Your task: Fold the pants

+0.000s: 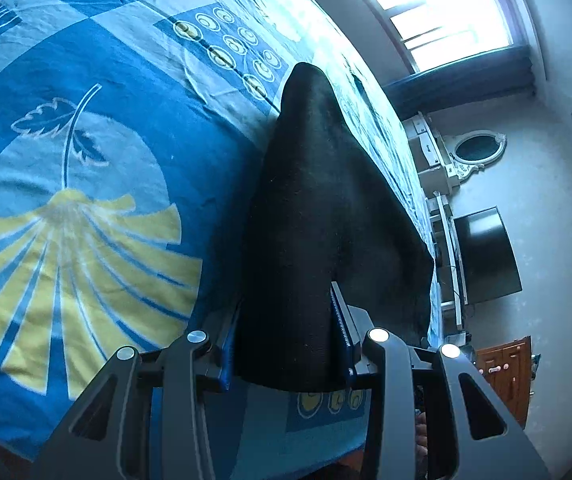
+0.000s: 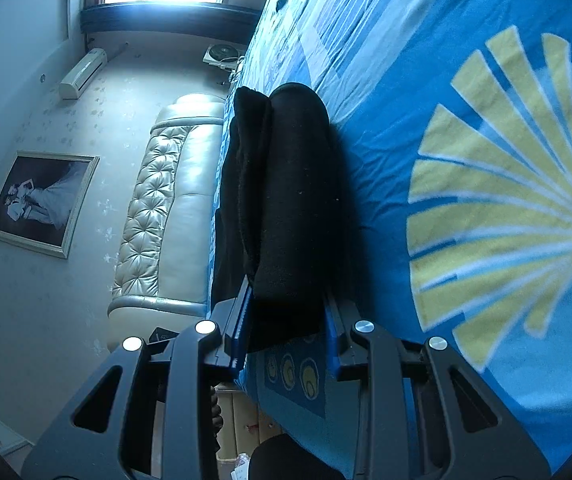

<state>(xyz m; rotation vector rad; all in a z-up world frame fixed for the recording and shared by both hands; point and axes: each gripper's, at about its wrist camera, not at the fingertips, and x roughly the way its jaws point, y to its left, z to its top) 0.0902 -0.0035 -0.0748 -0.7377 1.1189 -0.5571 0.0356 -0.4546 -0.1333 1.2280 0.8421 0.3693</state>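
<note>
The black pants hang as a thick folded bundle over the blue patterned bed cover. My left gripper is shut on the near end of the pants, the cloth filling the gap between its blue-padded fingers. In the right wrist view the same pants show as a stacked fold with a second layer at the left. My right gripper is shut on that end too, the fabric lifted off the cover.
A padded cream headboard and a framed picture are on the wall. A bright window, a dark monitor on a white desk and a wooden cabinet stand beside the bed's edge.
</note>
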